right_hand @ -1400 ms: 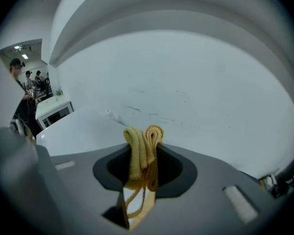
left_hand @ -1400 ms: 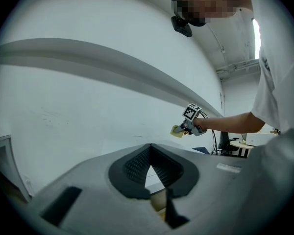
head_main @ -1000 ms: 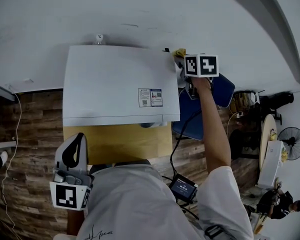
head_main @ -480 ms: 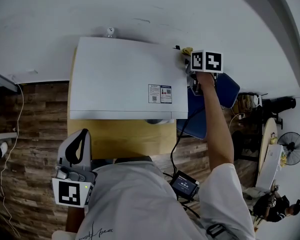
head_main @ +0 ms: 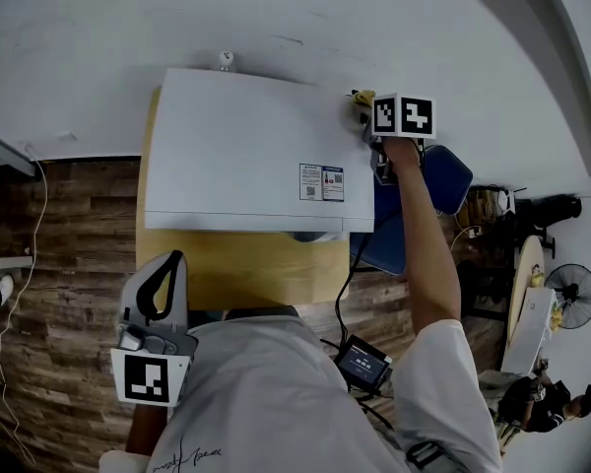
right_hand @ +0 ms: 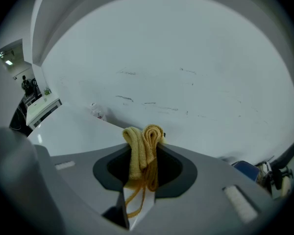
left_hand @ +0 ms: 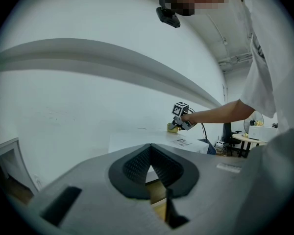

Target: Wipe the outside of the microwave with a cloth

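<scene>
**Desk:** Since a second ago, what do we see moved?

**Field:** Little at the work itself. We still find the right gripper (head_main: 365,112) at the rear right corner of the microwave (head_main: 246,151). The appliance has slid rightward in our head view, and the left gripper (head_main: 167,266) sits a touch further right too.

**Desk:** What can we say of the grips?

**Field:** We read the right gripper's jaws as clamped on a folded yellow cloth (right_hand: 143,148). Its bunched end pokes out past the tips and a loose strand hangs below. The left gripper's jaws are closed tip to tip with nothing between them. It is held low by the person's body, well apart from the microwave.

**Desk:** And the setting?

**Field:** We see the white microwave on a yellow table (head_main: 246,276) against a pale wall (head_main: 276,18). A printed label (head_main: 321,182) lies near its front right edge, and a blue chair (head_main: 445,177) stands beside it, under the outstretched arm.
</scene>
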